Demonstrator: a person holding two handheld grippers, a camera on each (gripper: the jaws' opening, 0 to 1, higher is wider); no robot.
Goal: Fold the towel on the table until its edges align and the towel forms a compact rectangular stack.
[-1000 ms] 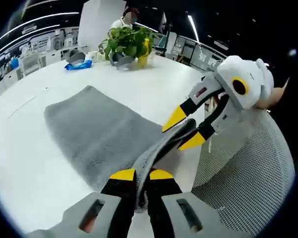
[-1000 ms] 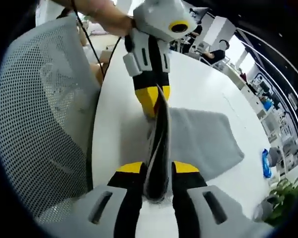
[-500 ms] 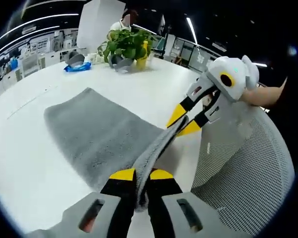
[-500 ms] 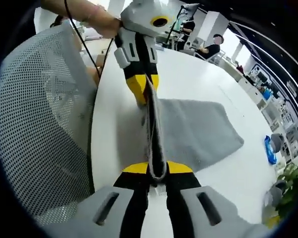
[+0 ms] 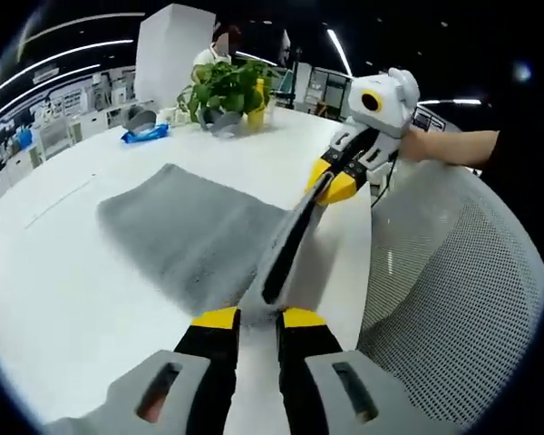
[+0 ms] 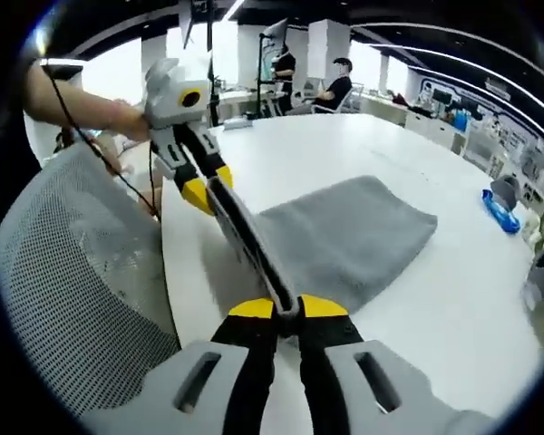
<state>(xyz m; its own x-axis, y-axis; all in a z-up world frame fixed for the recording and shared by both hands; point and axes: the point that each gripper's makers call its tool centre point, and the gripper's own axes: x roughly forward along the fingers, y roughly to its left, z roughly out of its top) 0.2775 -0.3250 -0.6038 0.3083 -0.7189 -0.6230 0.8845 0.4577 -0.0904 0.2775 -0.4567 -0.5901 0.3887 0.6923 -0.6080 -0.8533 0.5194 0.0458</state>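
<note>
Clamping one corner each, the left gripper (image 5: 251,317) and right gripper (image 6: 286,307) hold the near edge of the grey towel (image 5: 195,231) lifted and stretched taut between them (jaws closed on fabric at both ends). The towel's remainder lies flat on the white table (image 5: 54,272). A mesh chair back (image 5: 453,308) stands just beside the table edge. Potted plants (image 5: 225,86) sit at the far side.
</note>
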